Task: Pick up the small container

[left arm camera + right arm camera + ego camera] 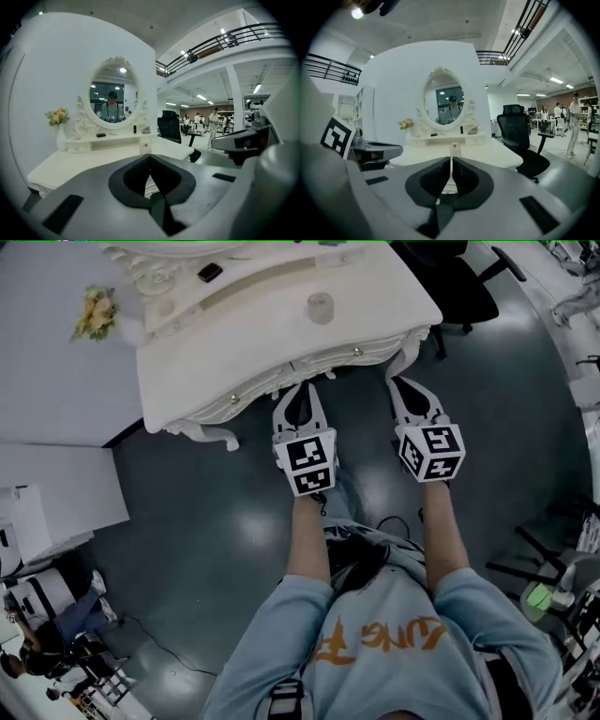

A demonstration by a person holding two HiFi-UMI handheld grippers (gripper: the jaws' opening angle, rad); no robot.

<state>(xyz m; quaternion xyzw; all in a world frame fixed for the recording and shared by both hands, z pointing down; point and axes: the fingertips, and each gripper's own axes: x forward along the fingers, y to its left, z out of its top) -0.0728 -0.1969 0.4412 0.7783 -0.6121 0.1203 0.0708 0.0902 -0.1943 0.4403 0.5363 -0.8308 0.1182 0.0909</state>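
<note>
- Dark glossy floor (216, 521) under a white carved dressing table (281, 343); open office hall beyond the table.
- Small container (321, 307) stands on the table top, approx mid-width, between the table's front edge and its low rear shelf.
- Container is upright: long axis vertical, top end pointing up. The head view looks down on its round top. Pale, translucent-looking.
- My left gripper (302, 390) is off the table, tips just at the table's front edge near the middle. Jaws pressed together, nothing between them.
- My right gripper (401, 382) is also at the table's front edge, toward its right corner. Jaws together too, nothing pinched.
- Both grippers aim in over the table. In each gripper view the container shows just above the closed tips, well apart from them.
- Oval mirror (114, 102) rises at the table's rear.
- Flowers (96, 313) sit at the table's left rear corner.
- Black office chair (520, 140) is past the table's right end.
</note>
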